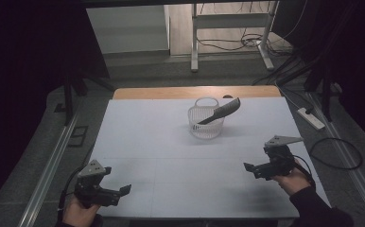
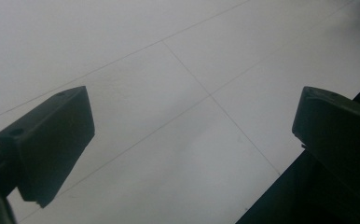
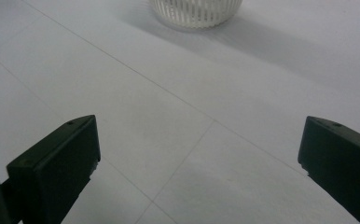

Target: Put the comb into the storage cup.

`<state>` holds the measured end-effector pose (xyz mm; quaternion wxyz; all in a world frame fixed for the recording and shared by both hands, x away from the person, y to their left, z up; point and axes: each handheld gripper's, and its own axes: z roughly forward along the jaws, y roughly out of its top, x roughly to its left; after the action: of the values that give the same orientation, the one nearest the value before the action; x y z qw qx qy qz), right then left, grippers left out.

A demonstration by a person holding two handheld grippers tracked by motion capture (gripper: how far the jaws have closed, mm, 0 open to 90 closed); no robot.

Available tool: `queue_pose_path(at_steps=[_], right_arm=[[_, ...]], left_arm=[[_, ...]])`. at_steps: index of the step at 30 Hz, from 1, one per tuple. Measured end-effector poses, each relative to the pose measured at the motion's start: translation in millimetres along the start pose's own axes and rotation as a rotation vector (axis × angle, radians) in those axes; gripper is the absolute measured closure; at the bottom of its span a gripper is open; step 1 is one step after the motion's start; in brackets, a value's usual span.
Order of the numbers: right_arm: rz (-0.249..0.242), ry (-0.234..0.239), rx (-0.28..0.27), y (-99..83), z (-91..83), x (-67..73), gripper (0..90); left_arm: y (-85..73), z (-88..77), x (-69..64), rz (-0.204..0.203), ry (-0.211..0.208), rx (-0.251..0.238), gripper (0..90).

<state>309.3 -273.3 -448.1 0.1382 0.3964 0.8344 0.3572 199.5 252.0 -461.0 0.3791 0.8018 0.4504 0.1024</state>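
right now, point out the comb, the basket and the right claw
comb (image 1: 221,111), high view, middle of its dark spine
basket (image 1: 205,131), high view, front of its slatted wall
right claw (image 1: 251,170), high view, between its fingertips

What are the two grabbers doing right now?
Left gripper: open, holding nothing, over the white table.
Right gripper: open, holding nothing.

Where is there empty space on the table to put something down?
Bare white table lies between the left tool and right tool, and left of the basket. It is crowded at the basket, where the comb sticks out.
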Motion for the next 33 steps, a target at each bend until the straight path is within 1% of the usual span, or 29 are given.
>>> queue_pose_path(at_steps=[7, 15, 33], right_arm=[[0.005, -0.011, 0.009, -8.3, -7.6, 0.0, 0.0], [0.024, -0.022, 0.006, -18.3, -17.6, -0.5, 0.0], [0.064, -0.065, -0.003, -41.9, -40.1, -3.4, 0.0]], left_arm=[[0.0, 0.1, 0.1, 0.0, 0.0, 0.001, 0.0], [0.0, 0.0, 0.0, -0.002, 0.001, 0.0, 0.0], [0.0, -0.3, 0.2, -0.002, 0.001, -0.001, 0.0]])
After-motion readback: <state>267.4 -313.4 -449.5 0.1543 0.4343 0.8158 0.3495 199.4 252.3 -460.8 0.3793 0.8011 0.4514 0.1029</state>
